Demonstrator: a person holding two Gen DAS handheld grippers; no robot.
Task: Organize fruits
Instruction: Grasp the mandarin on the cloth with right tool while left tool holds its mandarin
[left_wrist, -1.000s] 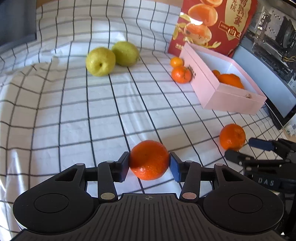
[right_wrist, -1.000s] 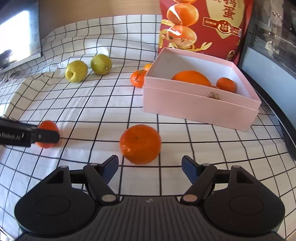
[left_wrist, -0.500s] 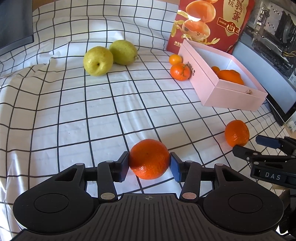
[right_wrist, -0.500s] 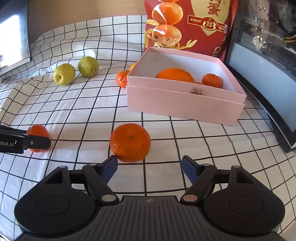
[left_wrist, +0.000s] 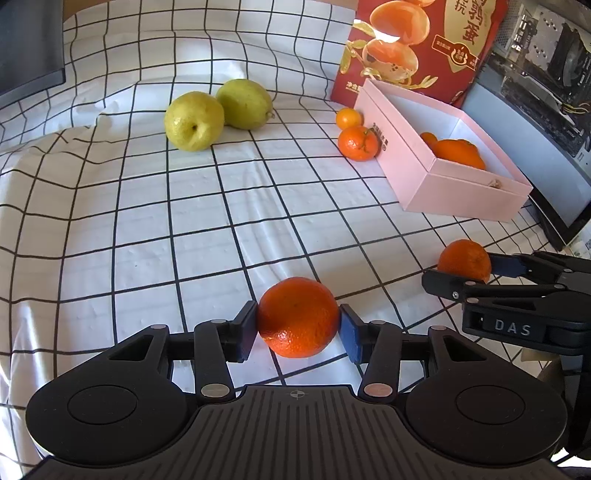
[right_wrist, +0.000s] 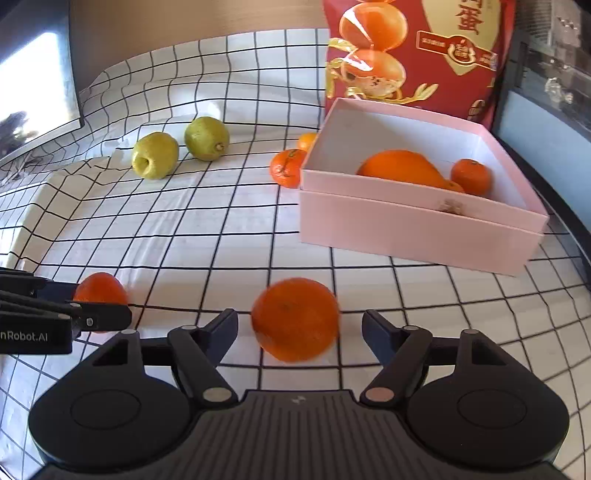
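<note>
The left gripper (left_wrist: 298, 328) pinches one mandarin (left_wrist: 297, 317) ready for the pink box (right_wrist: 417, 229) far right, while the right gripper (right_wrist: 300, 326), fingers closing, straddles another mandarin (right_wrist: 295, 319) on the counter (right_wrist: 229, 236) without touching.

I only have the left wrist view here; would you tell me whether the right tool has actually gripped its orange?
Observer: Not yet. In the right wrist view the right tool is closing with the orange between its pads, but a gap shows on each side.
Operator: Thank you. Is there free room in the pink box?
Observer: Yes. The pink box has bare floor across its left half. The large orange and a small mandarin sit toward the right.
Operator: Does that mandarin touch the large orange?
Observer: It sits right beside it, but I cannot tell whether they touch.
</note>
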